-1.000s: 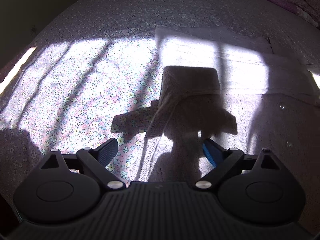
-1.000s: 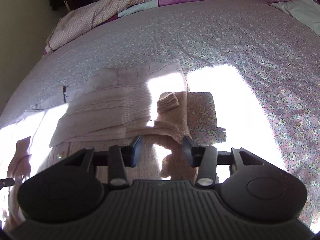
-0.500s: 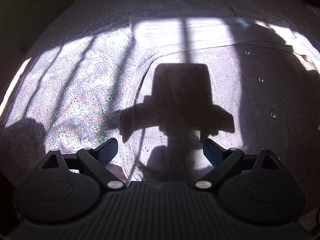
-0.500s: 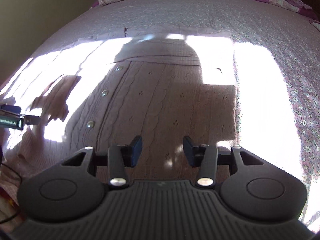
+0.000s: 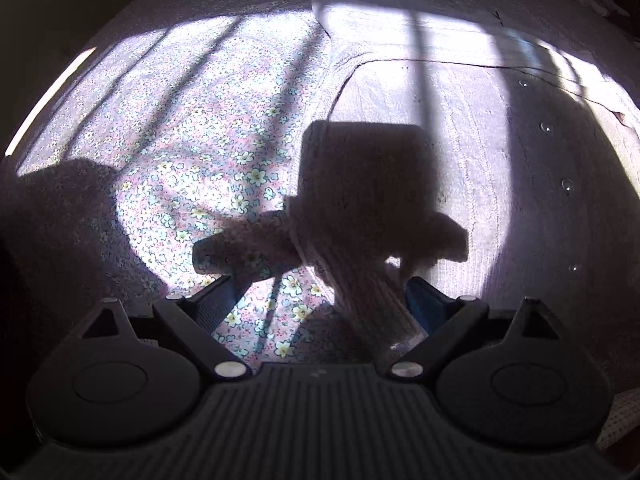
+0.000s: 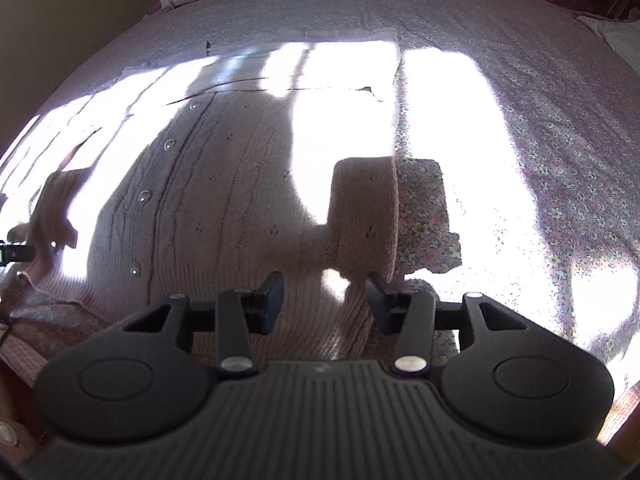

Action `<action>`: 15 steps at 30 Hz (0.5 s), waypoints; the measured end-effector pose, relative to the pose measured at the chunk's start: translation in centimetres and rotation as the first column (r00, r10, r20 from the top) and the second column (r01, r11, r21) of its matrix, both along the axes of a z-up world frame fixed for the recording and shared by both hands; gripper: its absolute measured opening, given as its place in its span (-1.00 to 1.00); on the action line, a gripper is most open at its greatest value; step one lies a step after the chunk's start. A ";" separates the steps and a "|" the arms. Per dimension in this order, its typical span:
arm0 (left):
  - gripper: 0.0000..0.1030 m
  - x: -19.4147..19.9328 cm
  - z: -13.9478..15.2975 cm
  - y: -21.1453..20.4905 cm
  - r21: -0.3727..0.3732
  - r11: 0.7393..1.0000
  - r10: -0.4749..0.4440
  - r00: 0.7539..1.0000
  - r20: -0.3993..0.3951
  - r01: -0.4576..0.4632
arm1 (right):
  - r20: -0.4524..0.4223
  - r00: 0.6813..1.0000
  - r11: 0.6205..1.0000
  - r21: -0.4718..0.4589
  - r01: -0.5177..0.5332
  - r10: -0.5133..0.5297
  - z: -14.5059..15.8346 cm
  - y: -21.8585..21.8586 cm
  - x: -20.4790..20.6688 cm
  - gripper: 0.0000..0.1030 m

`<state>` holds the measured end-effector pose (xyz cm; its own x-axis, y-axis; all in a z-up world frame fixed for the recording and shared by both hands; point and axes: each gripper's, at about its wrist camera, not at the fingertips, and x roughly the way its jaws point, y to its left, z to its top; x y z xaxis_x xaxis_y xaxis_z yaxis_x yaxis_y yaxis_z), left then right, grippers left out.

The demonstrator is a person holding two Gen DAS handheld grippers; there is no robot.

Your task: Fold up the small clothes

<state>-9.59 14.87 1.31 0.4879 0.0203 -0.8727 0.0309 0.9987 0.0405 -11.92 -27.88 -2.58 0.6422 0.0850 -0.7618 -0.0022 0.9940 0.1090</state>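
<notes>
Your pink knit cardigan (image 6: 224, 208) lies flat, buttons up, on the floral bedsheet (image 6: 560, 184), close to the bed's near edge. It is soft, light and stretchy, so expect it to sag and drag rather than hold a crease. Your left gripper (image 5: 320, 300) stands wide open with the ribbed hem corner (image 5: 372, 304) between its fingers, unclamped. Your right gripper (image 6: 324, 300) is partly open over the hem, holding nothing. Pinch the thicker ribbed hem or side seam, both layers together, not the loose cable knit
</notes>
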 end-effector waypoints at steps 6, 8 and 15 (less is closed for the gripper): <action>0.86 0.7 -0.9 -0.2 0.005 1.000 0.011 1.000 0.001 -0.011 | -0.047 0.996 0.997 0.004 0.074 -0.073 -1.1 -2.5 0.2 -0.01; 0.86 1.3 -1.2 -0.4 0.016 1.000 -0.002 1.000 0.005 0.002 | -0.074 0.995 0.997 0.042 0.066 -0.063 -1.8 -2.7 0.5 -0.01; 0.85 2.5 -1.9 -1.5 0.096 0.995 -0.033 0.999 -0.015 0.034 | -0.115 0.993 0.993 0.118 0.027 -0.014 -3.8 -1.4 1.6 0.03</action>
